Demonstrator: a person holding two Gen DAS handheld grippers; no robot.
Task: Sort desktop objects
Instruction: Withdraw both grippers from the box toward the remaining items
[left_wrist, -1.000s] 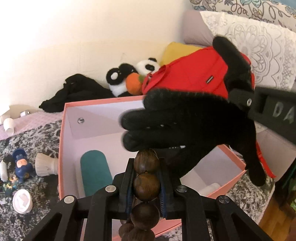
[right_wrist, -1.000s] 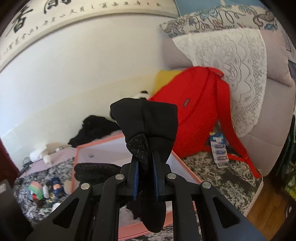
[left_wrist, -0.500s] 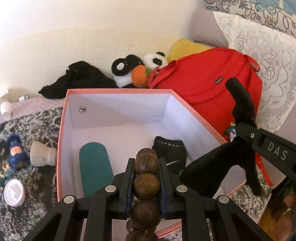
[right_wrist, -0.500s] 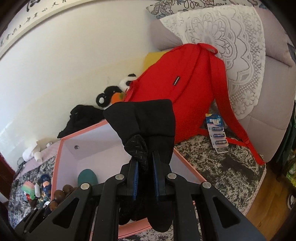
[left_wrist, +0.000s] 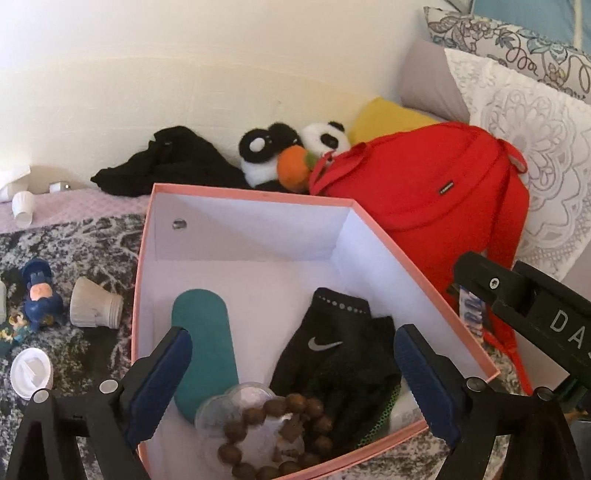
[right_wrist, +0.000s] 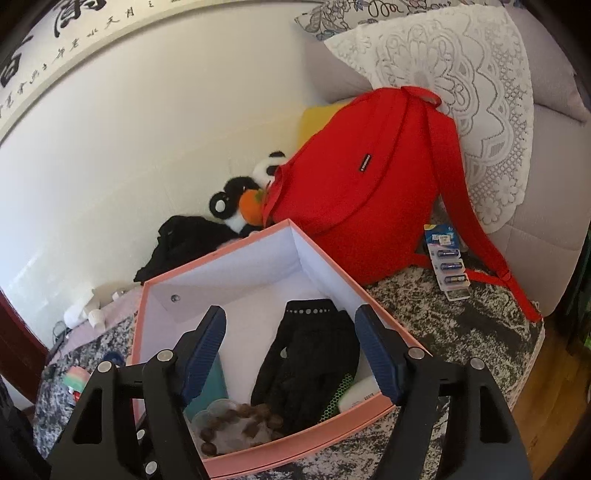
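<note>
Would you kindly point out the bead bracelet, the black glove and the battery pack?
Bead bracelet (left_wrist: 275, 439), left wrist view, middle of the loop.
Black glove (left_wrist: 332, 354), left wrist view, back of the glove.
Battery pack (right_wrist: 448, 263), right wrist view, middle battery.

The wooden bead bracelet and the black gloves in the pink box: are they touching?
Touching. In the left wrist view the bead bracelet lies with its right-hand beads against the black gloves.

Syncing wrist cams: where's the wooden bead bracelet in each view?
Left wrist: bead bracelet at bottom centre, inside the pink box, between the open fingers.
Right wrist: bead bracelet at lower centre-left, in the box's near corner.
Shared landmark: black glove just right of the beads.
</note>
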